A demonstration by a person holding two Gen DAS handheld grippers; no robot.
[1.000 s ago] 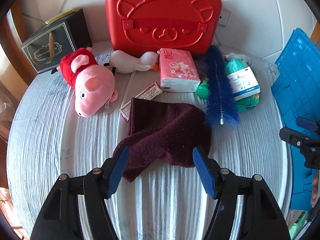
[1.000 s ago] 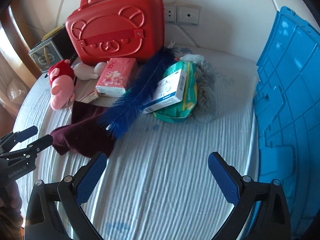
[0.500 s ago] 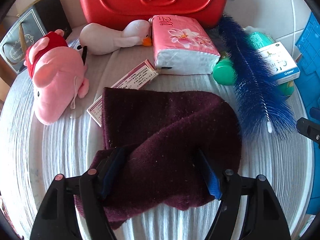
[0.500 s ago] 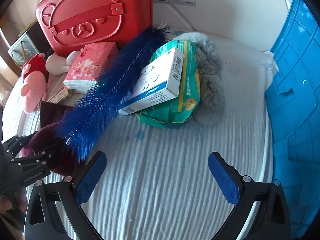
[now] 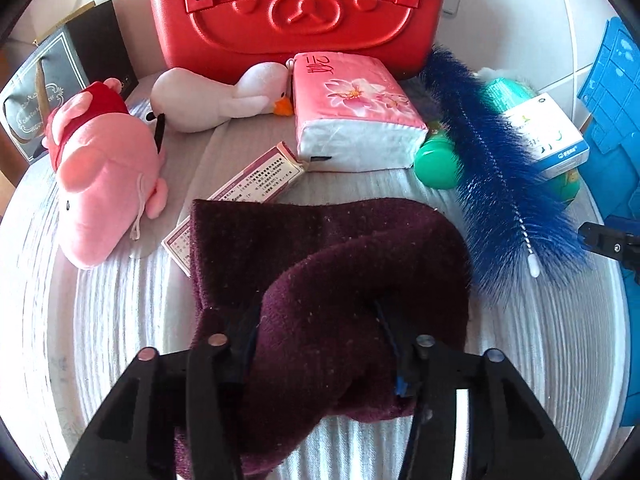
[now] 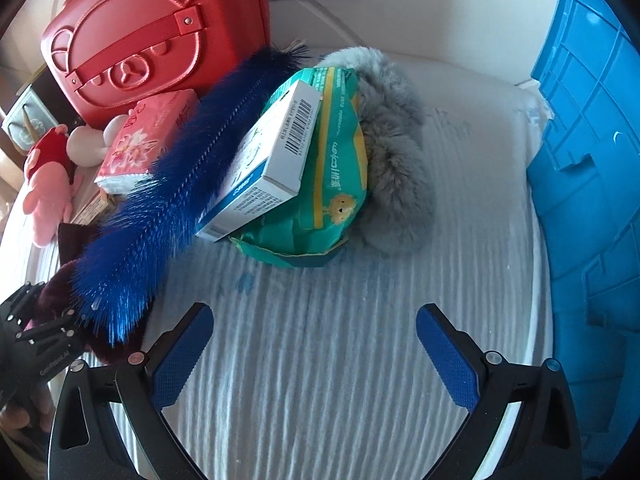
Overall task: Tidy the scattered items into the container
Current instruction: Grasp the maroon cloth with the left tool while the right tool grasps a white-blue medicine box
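My left gripper (image 5: 316,328) is shut on a dark maroon cloth (image 5: 320,264) that bunches up between its fingers on the white ribbed table cover (image 5: 120,320). The cloth also shows at the left of the right wrist view (image 6: 68,240). My right gripper (image 6: 314,344) is open and empty above the cover, in front of a white and blue box (image 6: 264,168) lying on a green packet (image 6: 332,184). A blue bristle brush (image 6: 180,184) lies between the cloth and the box. The blue crate (image 6: 592,160) stands at the right.
A red bear case (image 5: 296,12) stands at the back. Before it lie a pink pig plush (image 5: 100,176), a white duck plush (image 5: 216,100), a pink tissue pack (image 5: 352,112), a small carton (image 5: 248,184) and a green bottle (image 5: 436,160). A grey fur piece (image 6: 396,152) lies behind the green packet.
My left gripper moved forward over the maroon cloth and closed on it, bunching it up. My right gripper moved closer to the box and green packet and stayed open.
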